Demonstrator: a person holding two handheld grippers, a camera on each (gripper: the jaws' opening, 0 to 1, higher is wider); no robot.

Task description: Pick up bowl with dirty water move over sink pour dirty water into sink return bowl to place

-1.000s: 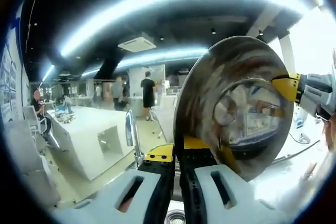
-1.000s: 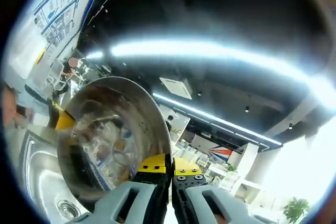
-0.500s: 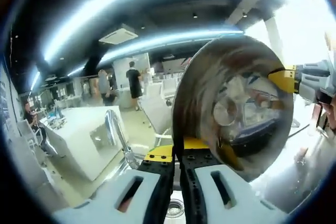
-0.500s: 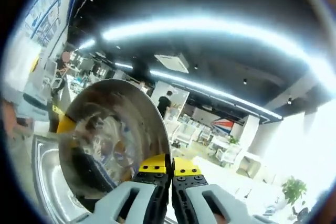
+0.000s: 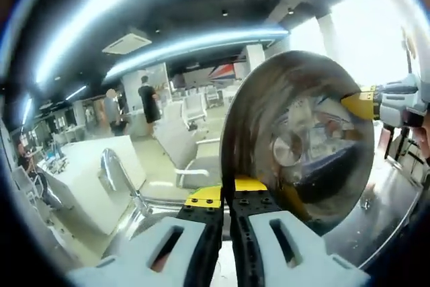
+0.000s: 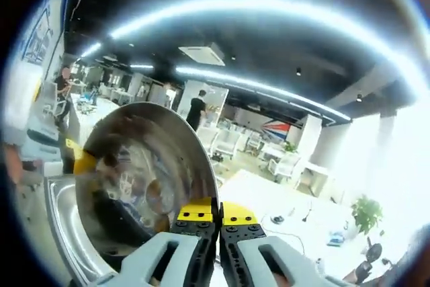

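Left gripper view shows a big room with long ceiling lights (image 5: 168, 42), white tables and people standing far off. Below is the shiny sink (image 5: 383, 213), with its curved tap (image 5: 121, 176) off to one side. The metal bowl (image 5: 299, 139) is held up in the air over the sink, tipped high on its side, so its open mouth faces this camera and its bottom faces away. The bowl is round, so it has no long side; its rim stands nearly up and down. The left gripper (image 5: 227, 210) has its jaws squeezed tight on the bowl's near edge. The right gripper (image 5: 376, 104) pinches the far edge from the other side. In the right gripper view, the bowl (image 6: 144, 173) sits to the left of that gripper (image 6: 220, 218), whose jaws are clamped on the rim, with the sink wall (image 6: 57, 220) under it. I think the pouring step is on now. To do it well, keep both grips firm, keep the low edge over the sink, and tip slowly so nothing splashes out.
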